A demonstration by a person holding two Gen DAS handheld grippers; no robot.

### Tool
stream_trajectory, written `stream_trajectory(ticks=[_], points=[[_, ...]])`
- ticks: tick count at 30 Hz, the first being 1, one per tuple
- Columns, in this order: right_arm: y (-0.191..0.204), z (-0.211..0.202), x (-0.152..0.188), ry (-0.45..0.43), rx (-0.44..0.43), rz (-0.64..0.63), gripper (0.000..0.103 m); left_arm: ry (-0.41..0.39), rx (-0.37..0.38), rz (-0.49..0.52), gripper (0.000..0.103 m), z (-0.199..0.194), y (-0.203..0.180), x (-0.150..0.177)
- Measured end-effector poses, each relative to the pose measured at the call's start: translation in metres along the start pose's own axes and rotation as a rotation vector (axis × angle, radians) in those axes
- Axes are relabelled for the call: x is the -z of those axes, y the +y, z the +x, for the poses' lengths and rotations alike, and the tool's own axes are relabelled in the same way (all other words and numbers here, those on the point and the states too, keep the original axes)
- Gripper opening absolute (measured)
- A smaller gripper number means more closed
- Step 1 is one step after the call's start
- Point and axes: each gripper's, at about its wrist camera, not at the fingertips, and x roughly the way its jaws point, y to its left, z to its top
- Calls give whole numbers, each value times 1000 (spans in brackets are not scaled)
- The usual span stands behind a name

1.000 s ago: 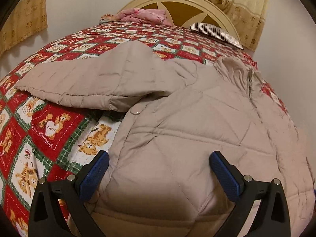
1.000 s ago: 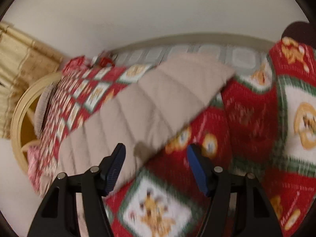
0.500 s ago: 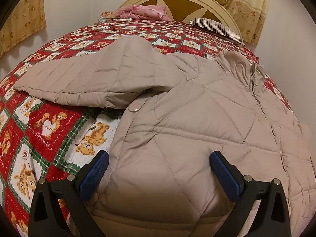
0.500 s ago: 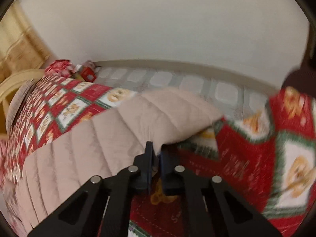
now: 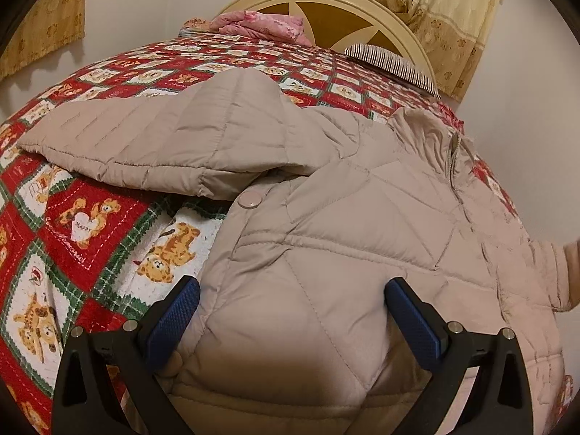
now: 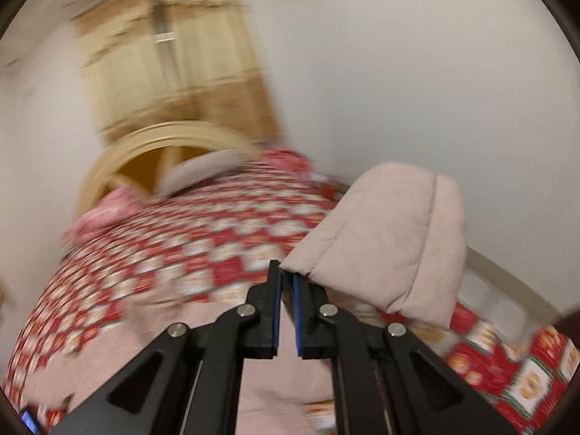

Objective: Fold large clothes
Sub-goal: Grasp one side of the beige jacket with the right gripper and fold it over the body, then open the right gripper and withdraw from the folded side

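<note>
A beige quilted jacket (image 5: 344,224) lies face up on the bed, one sleeve (image 5: 152,141) spread out to the left. My left gripper (image 5: 290,311) is open, its blue-padded fingers either side of the jacket's lower body near the hem. My right gripper (image 6: 286,282) is shut on the cuff of the other sleeve (image 6: 391,239) and holds it lifted above the bed; this view is motion-blurred. That raised sleeve end also shows at the right edge of the left wrist view (image 5: 569,268).
The bed carries a red, green and white teddy-bear quilt (image 5: 72,224). A cream headboard (image 5: 326,3), pink folded fabric (image 5: 261,25) and a striped pillow (image 5: 391,61) stand at the far end. Yellow curtains (image 5: 446,11) hang behind. Walls are close on both sides.
My right gripper closed on the sleeve cuff, lifted it off the quilt and swung it up over the bed. My left gripper stayed open and edged slightly forward over the jacket.
</note>
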Motion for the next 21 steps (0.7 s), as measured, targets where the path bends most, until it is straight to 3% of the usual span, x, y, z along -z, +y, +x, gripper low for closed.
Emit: stream_trajectory(ticks=[3,7,14,16,17,18,21], points=[[70,5,10,22,-158,-77,9,-5,14,-10,102,-1,2,0],[150,35,53,114,-310,-168,9,-8,23,-15,102,-1,3,0],[226,87,152,385,-499,-229,13,-12,35,-23,102,-2,6,1],[238,100,173,501,-549,-219,37,-13,40,-27,102,-2,7,1],[229,96,176,540,-575,-203,59,-14,43,-29,102,-2,7,1],[227,95,177,557,-604,-181,65,-15,44,-30,102,-2,8,1],[218,78,160,467,-626,-182,65,-15,46,-32,102,-2,8,1]])
